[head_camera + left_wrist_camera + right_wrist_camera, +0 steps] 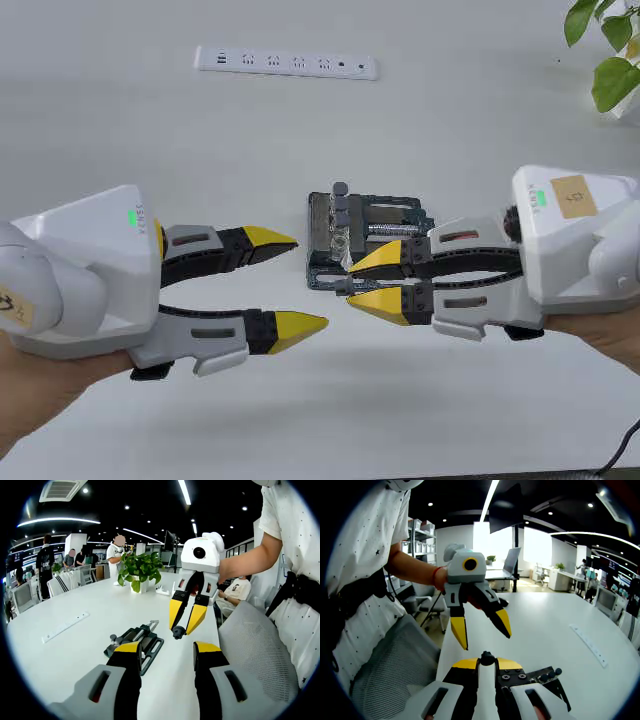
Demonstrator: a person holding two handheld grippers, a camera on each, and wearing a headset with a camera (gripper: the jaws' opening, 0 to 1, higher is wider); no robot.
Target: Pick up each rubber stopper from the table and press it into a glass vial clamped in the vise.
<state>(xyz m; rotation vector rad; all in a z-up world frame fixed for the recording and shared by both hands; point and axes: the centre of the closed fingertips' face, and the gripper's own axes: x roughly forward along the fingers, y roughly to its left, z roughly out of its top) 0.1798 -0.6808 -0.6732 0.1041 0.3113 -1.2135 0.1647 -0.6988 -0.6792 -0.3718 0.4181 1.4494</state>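
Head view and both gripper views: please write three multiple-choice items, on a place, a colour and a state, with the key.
1. Where does the power strip lie relative to the vise? A. beyond it, farther from the person. B. between it and the person. C. on top of it.
2. What colour are the jaw tips of both grippers? A. red. B. yellow. C. green.
3. How is the left gripper? A. shut on a vial. B. shut, empty. C. open, empty.
Key: 1 A: in the head view the strip lies past the vise. 2 B: all four tips are yellow. 3 C: its jaws stand wide apart; the right gripper pinches a dark stopper.
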